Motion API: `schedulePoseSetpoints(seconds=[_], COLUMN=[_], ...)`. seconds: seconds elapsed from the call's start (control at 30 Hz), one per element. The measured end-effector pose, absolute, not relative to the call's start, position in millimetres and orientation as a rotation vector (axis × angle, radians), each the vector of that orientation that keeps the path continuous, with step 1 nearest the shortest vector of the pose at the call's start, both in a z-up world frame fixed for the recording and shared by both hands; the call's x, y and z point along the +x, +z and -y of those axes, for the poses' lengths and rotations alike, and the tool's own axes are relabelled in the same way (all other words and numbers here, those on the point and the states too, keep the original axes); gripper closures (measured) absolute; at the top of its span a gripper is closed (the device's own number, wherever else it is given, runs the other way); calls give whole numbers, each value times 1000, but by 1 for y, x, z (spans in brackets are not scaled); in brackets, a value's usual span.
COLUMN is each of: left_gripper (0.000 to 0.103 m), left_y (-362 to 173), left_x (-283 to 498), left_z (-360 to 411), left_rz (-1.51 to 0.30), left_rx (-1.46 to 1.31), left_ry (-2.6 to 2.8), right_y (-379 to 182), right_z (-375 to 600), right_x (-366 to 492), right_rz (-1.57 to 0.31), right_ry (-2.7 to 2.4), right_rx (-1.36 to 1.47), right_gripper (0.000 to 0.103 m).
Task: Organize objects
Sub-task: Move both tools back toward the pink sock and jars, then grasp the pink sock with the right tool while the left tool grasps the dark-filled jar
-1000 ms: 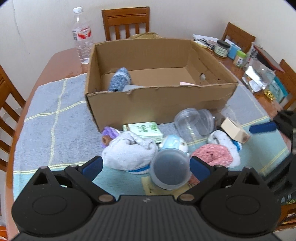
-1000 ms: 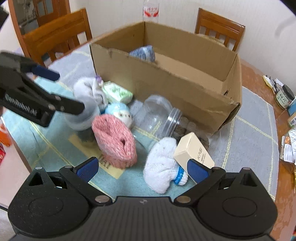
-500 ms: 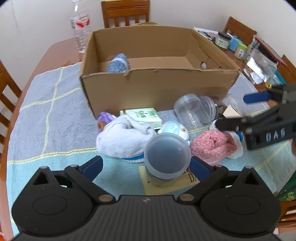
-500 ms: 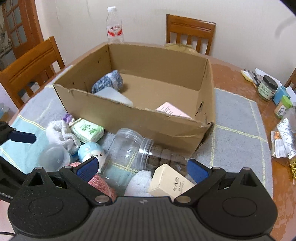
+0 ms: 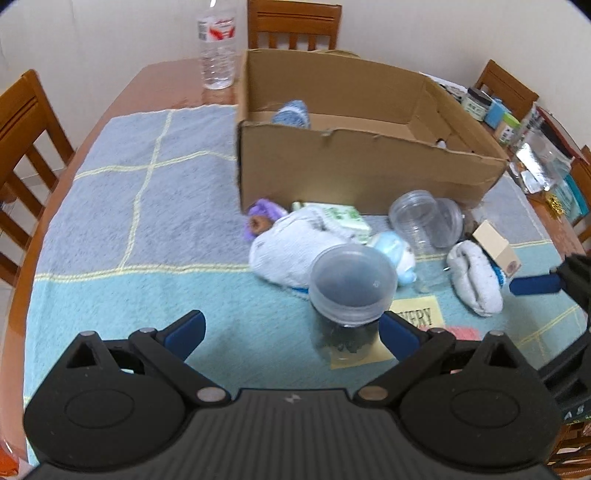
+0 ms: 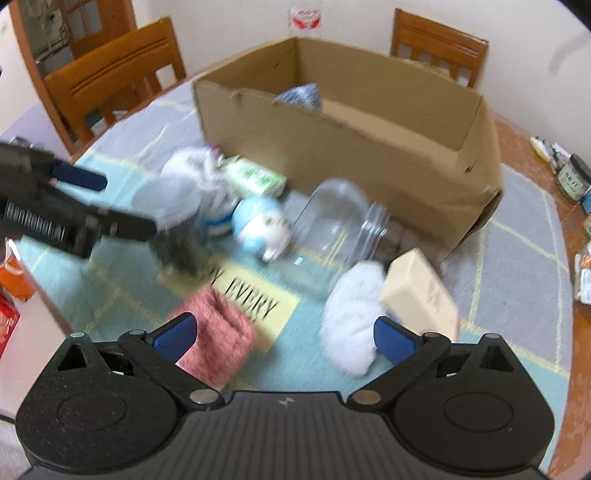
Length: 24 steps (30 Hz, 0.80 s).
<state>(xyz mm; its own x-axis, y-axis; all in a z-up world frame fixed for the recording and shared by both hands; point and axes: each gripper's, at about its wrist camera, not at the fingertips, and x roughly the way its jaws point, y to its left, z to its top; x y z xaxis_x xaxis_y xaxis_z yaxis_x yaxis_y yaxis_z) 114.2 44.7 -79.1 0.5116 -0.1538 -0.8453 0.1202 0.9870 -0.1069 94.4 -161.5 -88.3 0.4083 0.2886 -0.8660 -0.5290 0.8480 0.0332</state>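
A home dining room. Wooden slat-back chairs (image 5: pixel 293 22) ring a wooden desk (image 5: pixel 162 79) covered by a blue and teal checked cloth (image 5: pixel 122 206), against plain cream walls. Household clutter sits on it: a cardboard box (image 5: pixel 351 173), rolled socks (image 5: pixel 474 273), a water bottle (image 5: pixel 218 48), and small jars (image 5: pixel 476 103) at one edge.
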Motion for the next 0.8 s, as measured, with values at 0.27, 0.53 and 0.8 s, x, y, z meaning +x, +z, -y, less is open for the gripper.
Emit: schedulePoseSetpoints(seconds=[0.27, 0.53, 0.8], left_gripper=[3, 3, 3], left_y=[-87, -92, -98], left_x=[105, 97, 87], left_z=[-57, -67, -55], left_rz=[-1029, -1031, -1034], left_rx=[-12, -2, -30], left_ry=[-161, -153, -226], right_y=[-94, -109, -117], right_z=[151, 135, 124], right_x=[75, 64, 72], right_rz=[-1040, -1019, -974], right_ry=[635, 697, 777], right_rx=[-251, -376, -469], right_gripper=[0, 0, 0])
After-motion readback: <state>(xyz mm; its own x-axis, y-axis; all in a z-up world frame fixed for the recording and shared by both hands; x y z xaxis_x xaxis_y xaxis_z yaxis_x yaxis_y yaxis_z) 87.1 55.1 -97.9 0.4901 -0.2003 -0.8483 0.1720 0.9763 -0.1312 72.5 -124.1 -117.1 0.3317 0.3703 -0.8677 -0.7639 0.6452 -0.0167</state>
